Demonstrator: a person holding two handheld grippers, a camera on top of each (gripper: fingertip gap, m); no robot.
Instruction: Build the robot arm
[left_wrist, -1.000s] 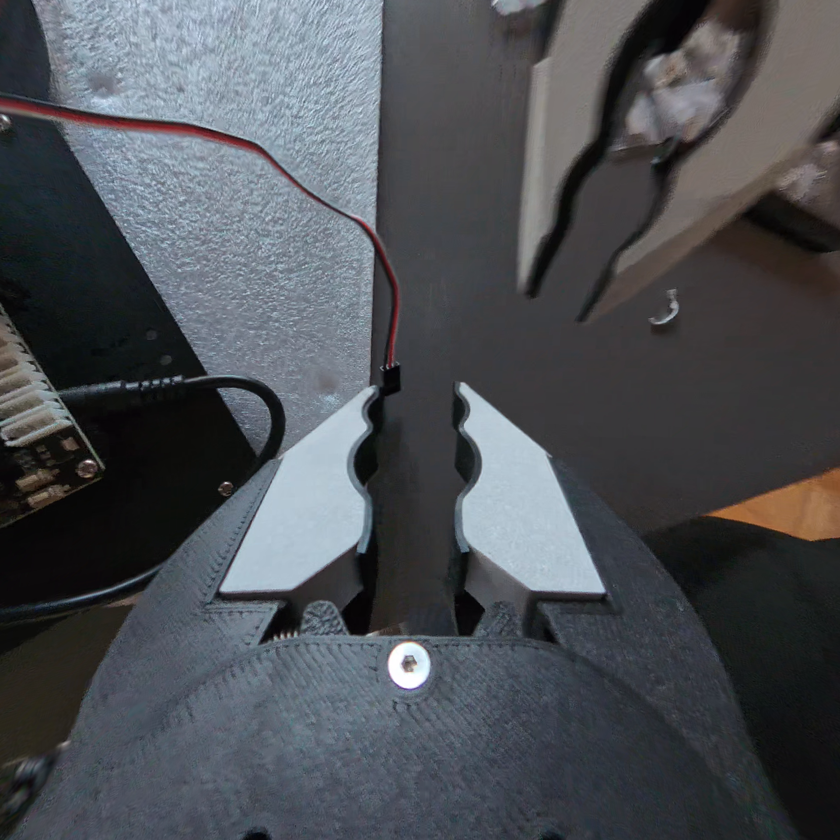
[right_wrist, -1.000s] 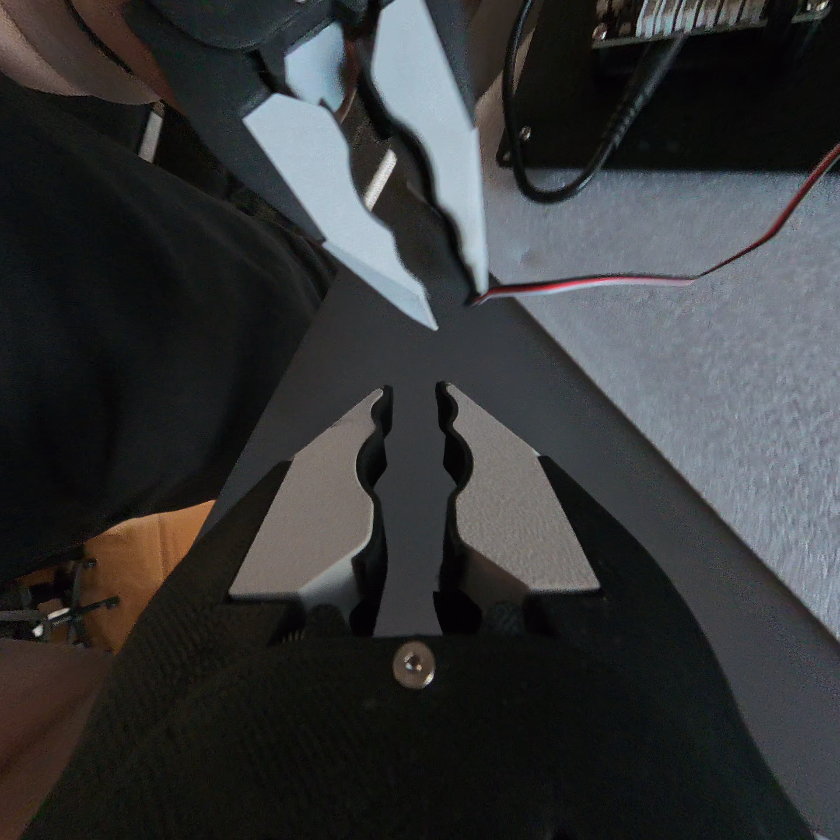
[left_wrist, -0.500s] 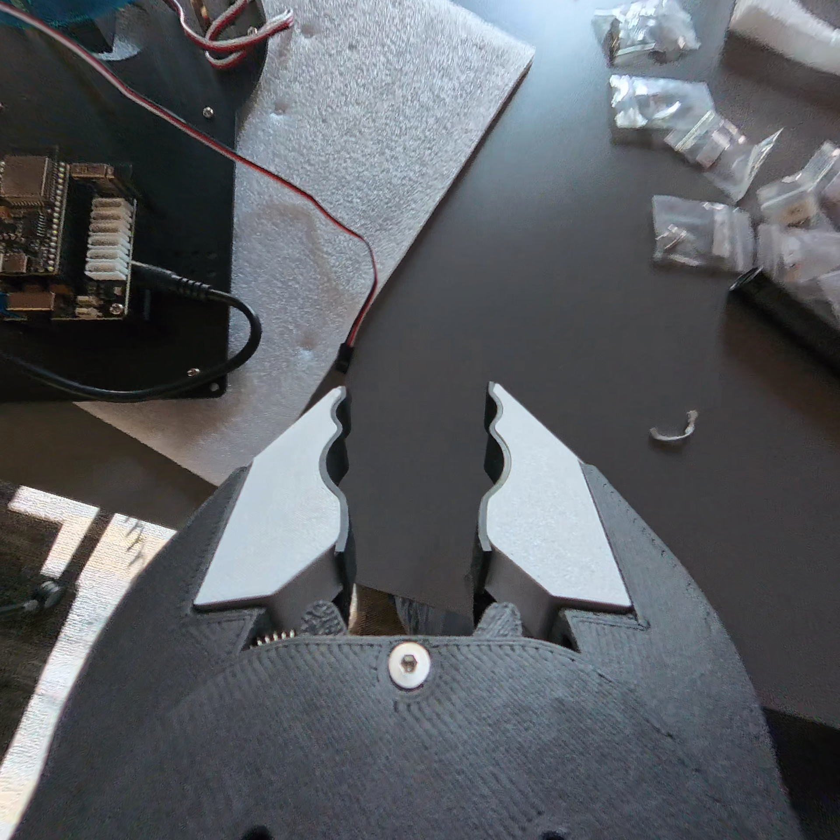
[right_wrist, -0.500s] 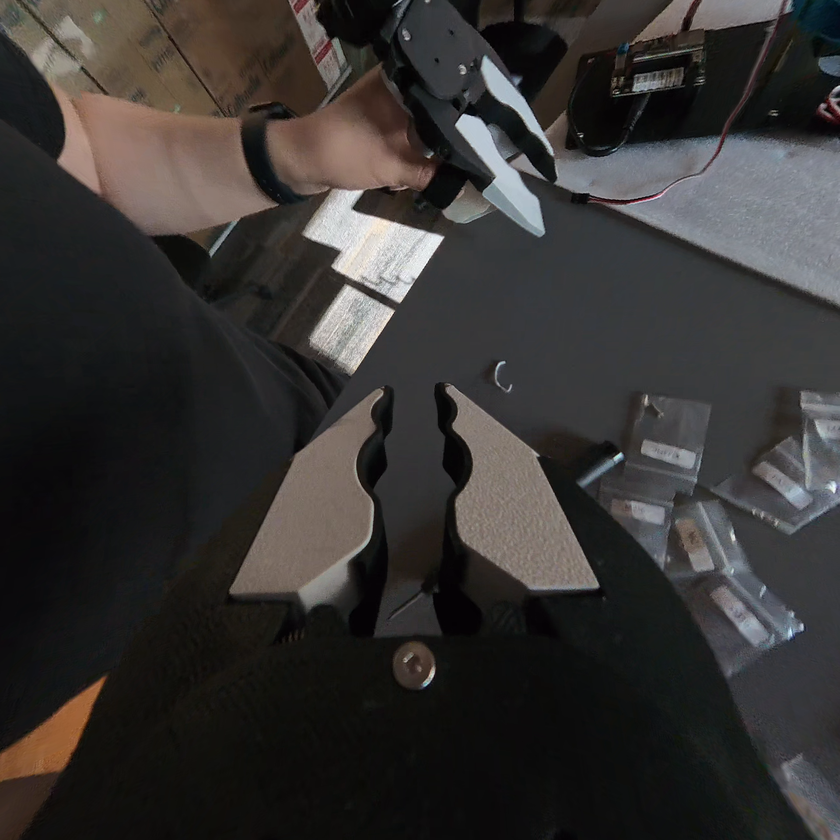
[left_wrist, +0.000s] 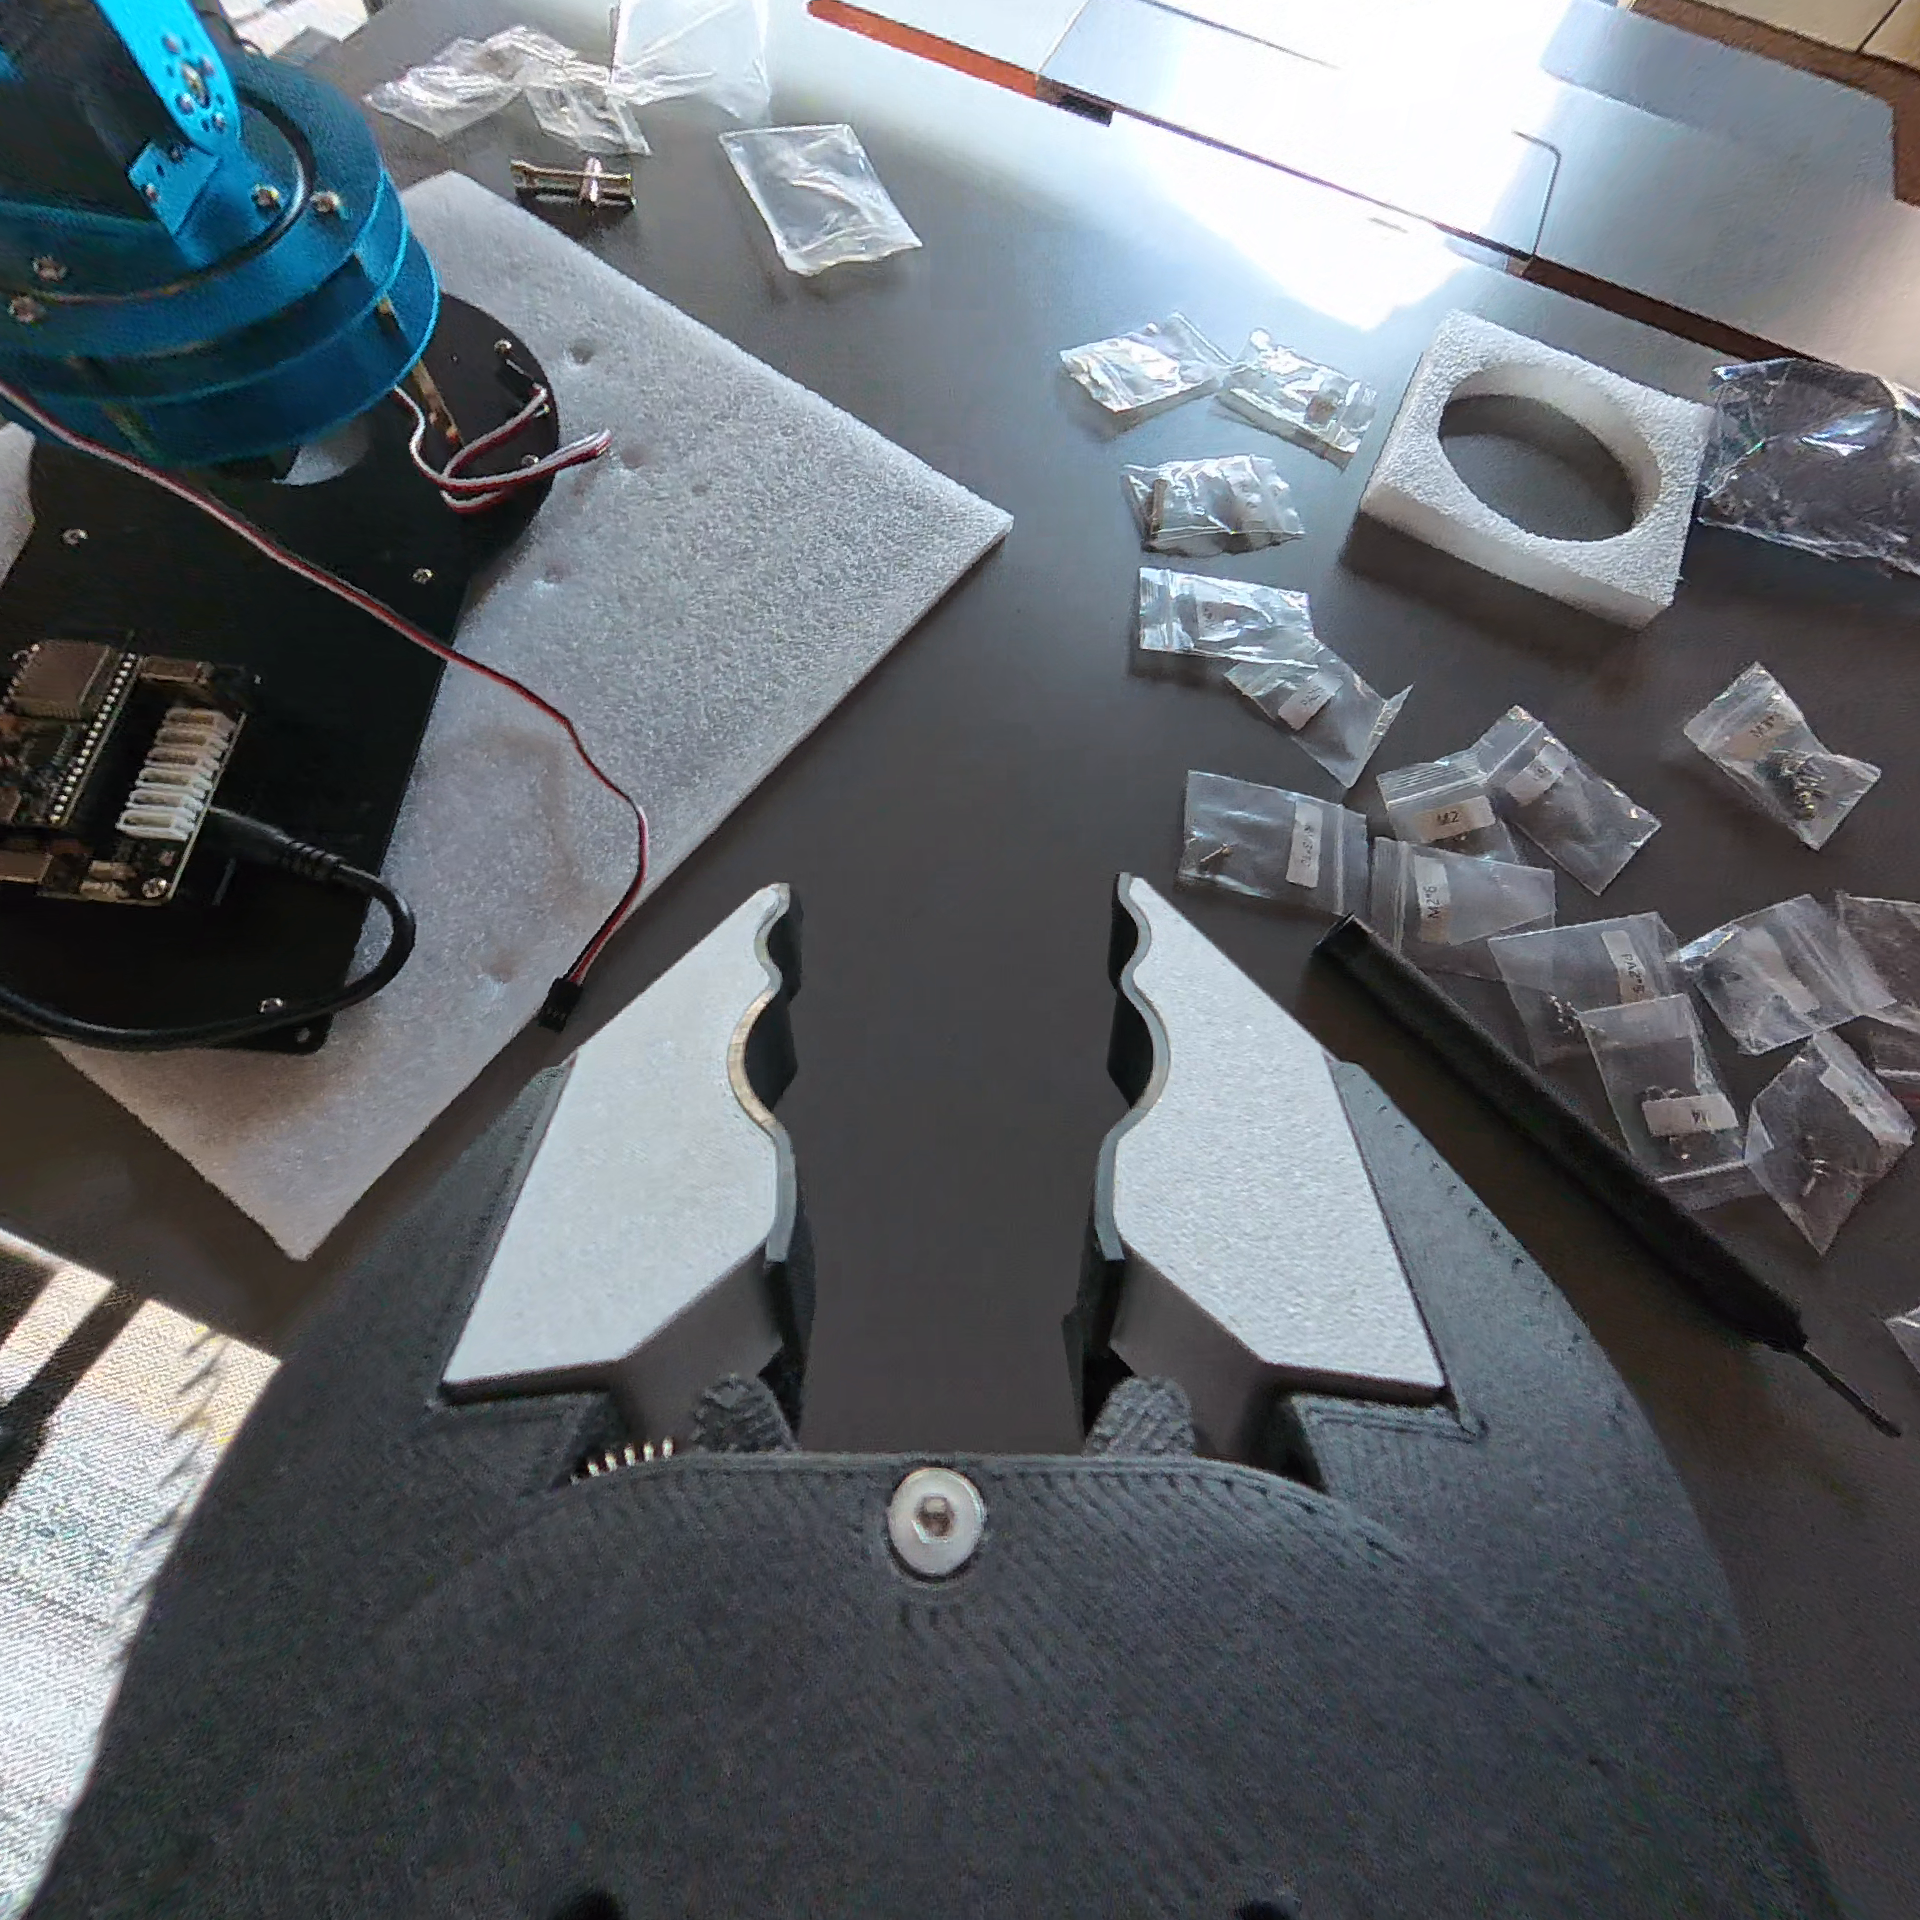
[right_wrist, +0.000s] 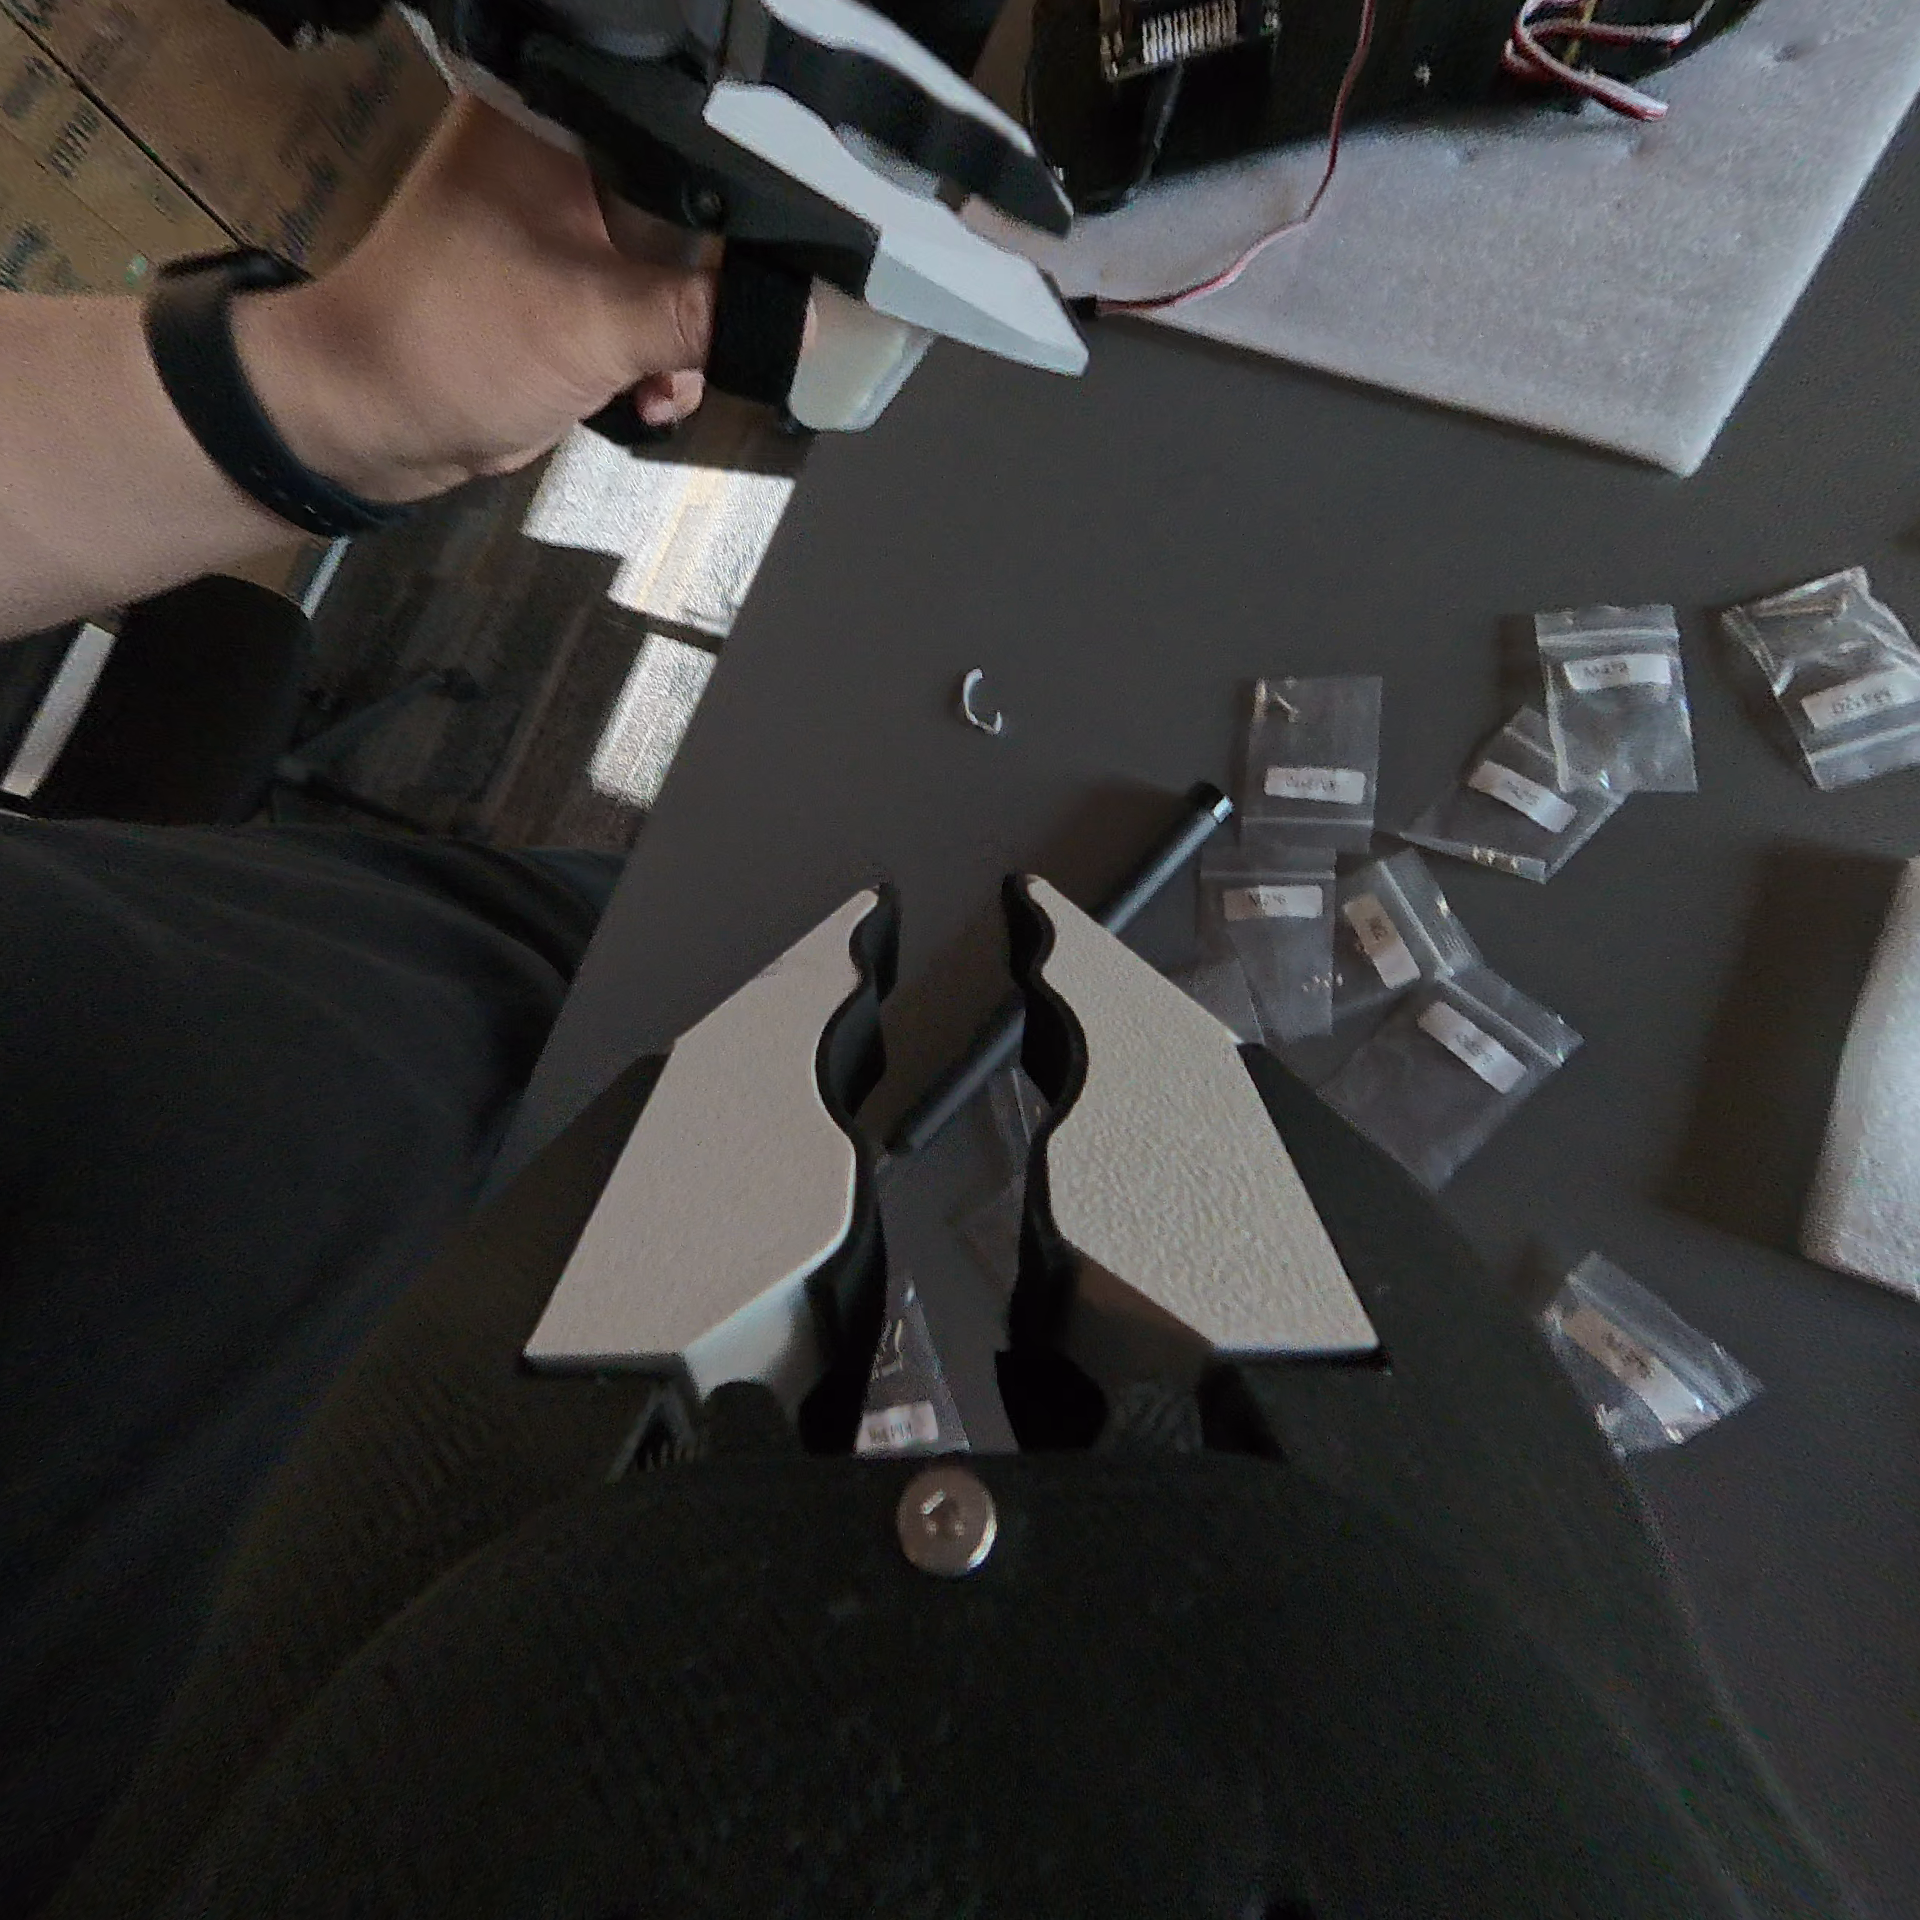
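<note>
Dark matte table (left_wrist: 935, 748) fills the left wrist view, bare ahead of the left gripper (left_wrist: 951, 904), whose jaws stand wide apart holding nothing. A white foam sheet (left_wrist: 707, 582) lies to the left, its corner near the middle, carrying a black base plate (left_wrist: 239, 675) and blue turntable (left_wrist: 197, 270); a red-black-white wire's connector (left_wrist: 558, 1006) rests just beside the left fingertip. Small clear bags (left_wrist: 1434, 831) and a black screwdriver (left_wrist: 1538, 1132) crowd the right

In the right wrist view the right gripper (right_wrist: 951, 894) hovers near the table's edge (right_wrist: 665, 831), jaws narrowly parted and empty, above the screwdriver (right_wrist: 1153, 883) and bags (right_wrist: 1444, 935)
</note>
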